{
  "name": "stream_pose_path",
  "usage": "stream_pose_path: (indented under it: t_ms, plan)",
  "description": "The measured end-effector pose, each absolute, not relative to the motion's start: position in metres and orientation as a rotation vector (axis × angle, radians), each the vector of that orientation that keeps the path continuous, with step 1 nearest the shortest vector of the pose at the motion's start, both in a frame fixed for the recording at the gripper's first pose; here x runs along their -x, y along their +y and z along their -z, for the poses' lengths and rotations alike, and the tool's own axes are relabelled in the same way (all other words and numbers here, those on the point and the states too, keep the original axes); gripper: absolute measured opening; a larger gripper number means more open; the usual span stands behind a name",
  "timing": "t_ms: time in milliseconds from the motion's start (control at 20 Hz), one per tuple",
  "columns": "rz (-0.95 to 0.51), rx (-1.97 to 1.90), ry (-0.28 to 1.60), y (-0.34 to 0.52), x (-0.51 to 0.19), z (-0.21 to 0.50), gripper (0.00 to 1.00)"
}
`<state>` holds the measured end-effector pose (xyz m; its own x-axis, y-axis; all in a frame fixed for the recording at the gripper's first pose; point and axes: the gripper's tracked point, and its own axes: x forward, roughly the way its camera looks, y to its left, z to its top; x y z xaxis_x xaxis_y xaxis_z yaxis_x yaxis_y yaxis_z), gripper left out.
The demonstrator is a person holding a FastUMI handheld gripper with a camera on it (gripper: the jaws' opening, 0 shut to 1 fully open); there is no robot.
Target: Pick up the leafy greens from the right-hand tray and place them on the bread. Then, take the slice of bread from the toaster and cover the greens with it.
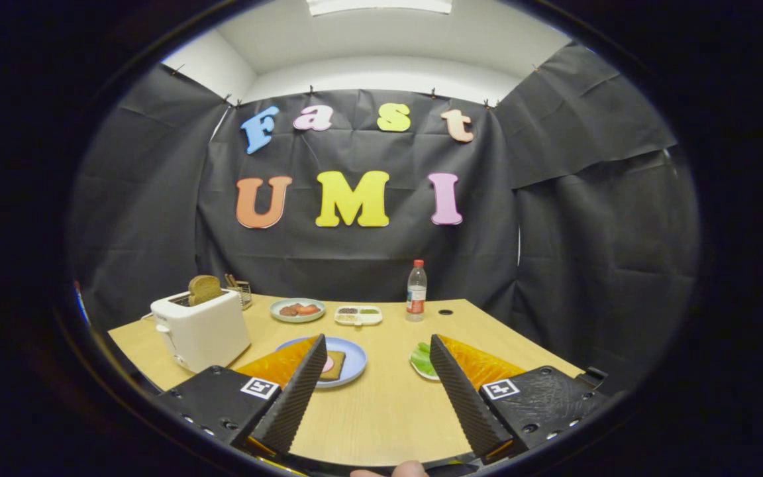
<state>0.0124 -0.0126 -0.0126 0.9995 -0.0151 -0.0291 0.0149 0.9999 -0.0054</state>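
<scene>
Hanging over the table's point(381, 411) near edge, the tongs point(377, 348) are held wide, gripping nothing. Greens point(423, 360) are seen beside the right finger; bread point(333, 366) beside the left; toast point(204, 289) in the toaster point(199, 329).

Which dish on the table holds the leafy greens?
The white tray just beyond the open gripper's right finger; the blue plate holds bread, the far plate reddish food.

A water bottle point(416, 290), a small compartment tray point(357, 315) and a far plate point(297, 309) stand on the table point(381, 411).
</scene>
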Motion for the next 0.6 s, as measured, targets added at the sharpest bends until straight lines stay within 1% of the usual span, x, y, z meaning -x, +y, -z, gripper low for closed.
stream_pose_path:
  t_ms: [250, 600]
  plan:
    - [-0.005, -0.006, 0.038, -0.026, -0.030, 0.017, 0.95]
    - [0.023, 0.026, 0.134, -0.077, -0.093, 0.041, 0.95]
